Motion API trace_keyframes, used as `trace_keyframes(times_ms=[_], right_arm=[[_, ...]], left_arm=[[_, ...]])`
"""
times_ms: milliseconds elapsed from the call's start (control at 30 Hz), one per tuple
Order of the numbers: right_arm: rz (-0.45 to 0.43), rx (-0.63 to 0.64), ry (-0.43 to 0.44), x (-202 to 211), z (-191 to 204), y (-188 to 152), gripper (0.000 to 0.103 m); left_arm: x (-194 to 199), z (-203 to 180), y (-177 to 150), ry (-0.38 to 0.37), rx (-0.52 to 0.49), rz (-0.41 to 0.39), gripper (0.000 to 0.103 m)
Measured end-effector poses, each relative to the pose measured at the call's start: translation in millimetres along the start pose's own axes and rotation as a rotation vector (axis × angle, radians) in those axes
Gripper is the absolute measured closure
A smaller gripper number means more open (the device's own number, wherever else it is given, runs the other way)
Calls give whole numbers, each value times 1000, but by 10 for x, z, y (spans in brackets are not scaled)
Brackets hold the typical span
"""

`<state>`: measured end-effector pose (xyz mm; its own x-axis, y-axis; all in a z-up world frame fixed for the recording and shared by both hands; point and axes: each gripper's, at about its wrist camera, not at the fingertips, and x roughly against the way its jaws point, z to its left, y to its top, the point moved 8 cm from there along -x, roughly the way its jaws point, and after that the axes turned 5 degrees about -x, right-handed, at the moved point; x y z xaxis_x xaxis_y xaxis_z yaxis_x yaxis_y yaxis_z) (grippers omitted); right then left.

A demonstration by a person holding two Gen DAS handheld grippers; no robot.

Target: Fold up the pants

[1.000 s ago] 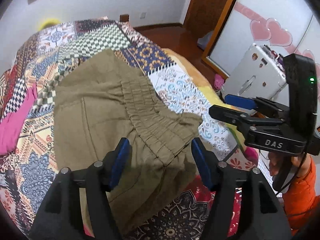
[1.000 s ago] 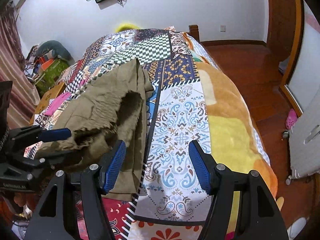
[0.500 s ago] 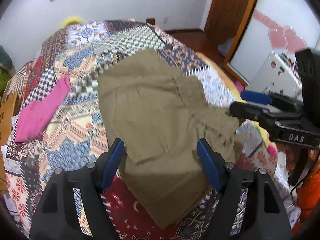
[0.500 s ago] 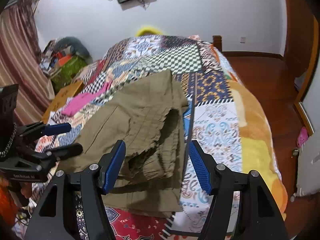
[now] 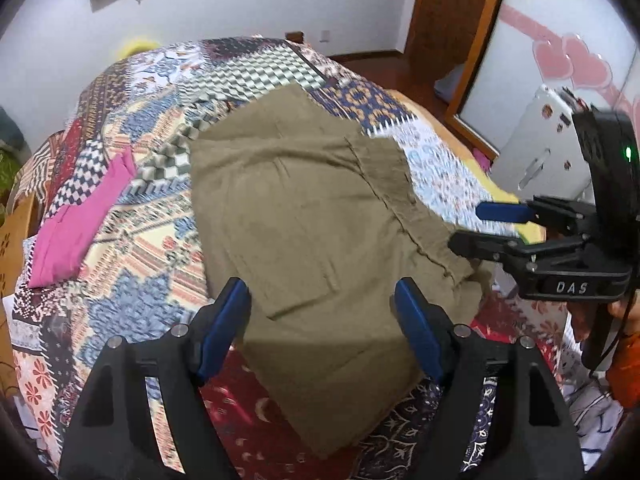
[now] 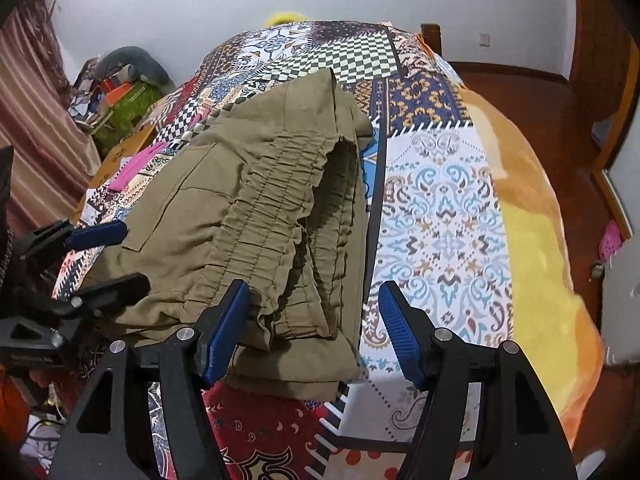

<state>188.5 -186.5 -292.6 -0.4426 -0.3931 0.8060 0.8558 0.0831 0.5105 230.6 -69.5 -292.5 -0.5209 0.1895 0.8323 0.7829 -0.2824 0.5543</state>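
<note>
1. Through my left wrist camera I see the olive pants [image 5: 320,240] lying on the bed [image 5: 132,248], spread over its patchwork quilt [image 5: 256,68], with the near end hanging over the bed's front edge.
2. My left claw [image 5: 322,328] hovers above the near part of the pants, its blue-padded fingers [image 5: 224,320] spread wide and holding nothing.
3. My right claw [image 6: 314,328] is likewise spread wide and empty (the gathered elastic waistband [image 6: 272,200] sits just ahead of it, between the fingers in the view, and I cannot tell whether a pad touches the cloth).
4. In the left view the right claw [image 5: 476,228] comes in from the right side, its lower finger at the waistband corner of the pants; whether it touches is unclear.
5. In the right view the left claw [image 6: 108,256] appears at the left edge, one finger above and one below the pants' left border, apart from each other.
6. The waistband end is folded over on itself, showing the opening of the pants toward my right camera.
7. A pink garment [image 5: 80,224] lies on the quilt to the left of the pants, well apart from them.
8. A white case [image 5: 540,160] stands on the floor beyond the bed's right side.
</note>
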Motion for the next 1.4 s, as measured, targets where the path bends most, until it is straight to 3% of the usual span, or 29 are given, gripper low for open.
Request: trace_keyframes(times_ms=[233, 367, 500, 733, 933, 1033, 1100, 1167, 1233, 1400], right_arm=[[-58, 5, 0, 122, 13, 263, 40], [-86, 14, -5, 121, 30, 418, 40], [-98, 18, -10, 76, 7, 555, 40], [-85, 11, -18, -100, -77, 699, 40], [-66, -23, -7, -262, -136, 733, 40], [-48, -30, -14, -343, -176, 703, 40], [-39, -37, -14, -378, -204, 694, 40], [-36, -48, -13, -395, -231, 694, 40], [-38, -54, -12, -393, -244, 698, 39], [-48, -55, -24, -351, -254, 704, 38]], left_arm=[[139, 490, 372, 60, 55, -72, 27], [-20, 866, 535, 127, 105, -72, 27], [-274, 1168, 656, 133, 157, -53, 27], [-872, 1429, 795, 22, 227, 25, 42], [-1329, 1564, 865, -33, 264, 80, 42], [-1439, 1569, 931, -55, 253, 62, 42], [-1469, 1528, 987, -49, 220, 53, 47], [-1515, 1506, 1015, -52, 200, 54, 65], [-1548, 1507, 1025, -50, 194, 56, 77], [-1484, 1526, 1025, -64, 198, 38, 91]])
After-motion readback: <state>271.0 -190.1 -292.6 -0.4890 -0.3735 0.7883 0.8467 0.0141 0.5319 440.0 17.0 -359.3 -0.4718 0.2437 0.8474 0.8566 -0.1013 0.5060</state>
